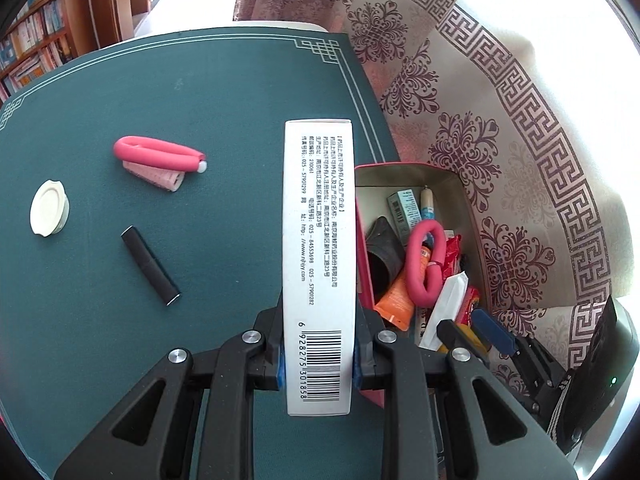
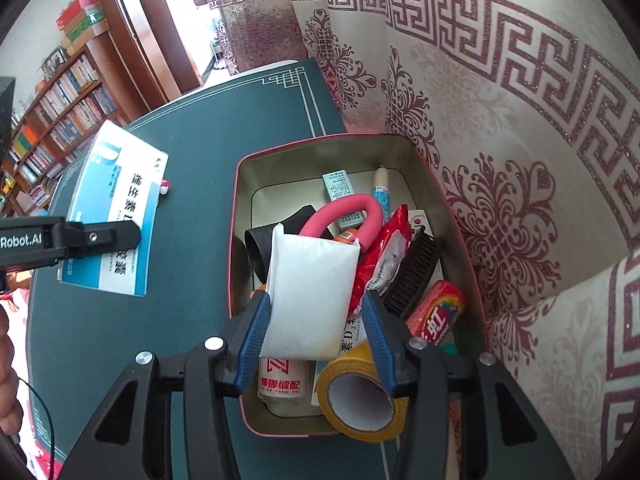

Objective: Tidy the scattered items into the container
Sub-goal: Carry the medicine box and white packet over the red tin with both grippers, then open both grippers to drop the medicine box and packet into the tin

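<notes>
Left gripper (image 1: 318, 360) clamps medicine box (image 1: 318, 240); right gripper (image 2: 316, 344), jaws slack around tissue pack (image 2: 310, 296). Risk: 2 drops colliding over crowded tin (image 2: 236, 240), spillover.

My left tongs (image 1: 318, 354) clamp the white carton (image 1: 318, 264): its barcode reads 6 928275 301858, with phone numbers 025-84553698 and 025-57901282 printed along the side. From the other camera the carton's blue face shows a big "D2", and the tongs' arm (image 2: 24, 246) says "Robot.AI". In the tin (image 2: 236, 240), a bottle (image 2: 282, 380) reads "NA FENG PEI", and a box (image 2: 352, 334) shows "D2".
</notes>
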Action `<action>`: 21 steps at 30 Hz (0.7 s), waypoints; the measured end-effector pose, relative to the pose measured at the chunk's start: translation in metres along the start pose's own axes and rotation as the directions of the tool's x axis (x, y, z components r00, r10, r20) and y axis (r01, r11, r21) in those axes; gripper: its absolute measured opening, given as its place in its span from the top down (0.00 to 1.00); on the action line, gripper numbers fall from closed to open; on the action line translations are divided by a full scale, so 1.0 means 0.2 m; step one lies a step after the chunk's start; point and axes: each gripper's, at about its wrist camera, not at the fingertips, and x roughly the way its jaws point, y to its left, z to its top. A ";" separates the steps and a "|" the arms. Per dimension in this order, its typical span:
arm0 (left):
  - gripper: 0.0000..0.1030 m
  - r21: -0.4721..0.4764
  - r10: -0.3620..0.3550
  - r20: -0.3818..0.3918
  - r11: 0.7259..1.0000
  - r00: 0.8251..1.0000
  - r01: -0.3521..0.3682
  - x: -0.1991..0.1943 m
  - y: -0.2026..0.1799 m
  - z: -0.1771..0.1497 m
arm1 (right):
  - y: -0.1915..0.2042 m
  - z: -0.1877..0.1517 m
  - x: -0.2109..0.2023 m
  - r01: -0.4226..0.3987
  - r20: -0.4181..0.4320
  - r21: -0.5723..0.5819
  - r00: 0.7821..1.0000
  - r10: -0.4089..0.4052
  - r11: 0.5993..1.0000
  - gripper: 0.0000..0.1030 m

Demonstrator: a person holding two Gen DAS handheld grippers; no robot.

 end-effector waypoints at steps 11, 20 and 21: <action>0.76 0.100 -0.041 -0.018 0.994 0.999 0.043 0.15 -0.32 0.13 | -0.04 -0.05 -0.04 -0.032 0.006 -0.014 0.999 0.033 0.999 0.48; 0.61 0.079 -0.111 -0.114 0.990 0.987 0.120 0.29 -0.41 0.18 | -0.09 -0.06 -0.05 -0.023 0.009 -0.002 1.000 0.023 1.000 0.46; 0.49 0.066 -0.092 -0.130 0.993 0.987 0.102 0.32 -0.40 0.18 | -0.09 -0.06 -0.05 -0.024 0.007 0.000 1.000 0.024 1.000 0.46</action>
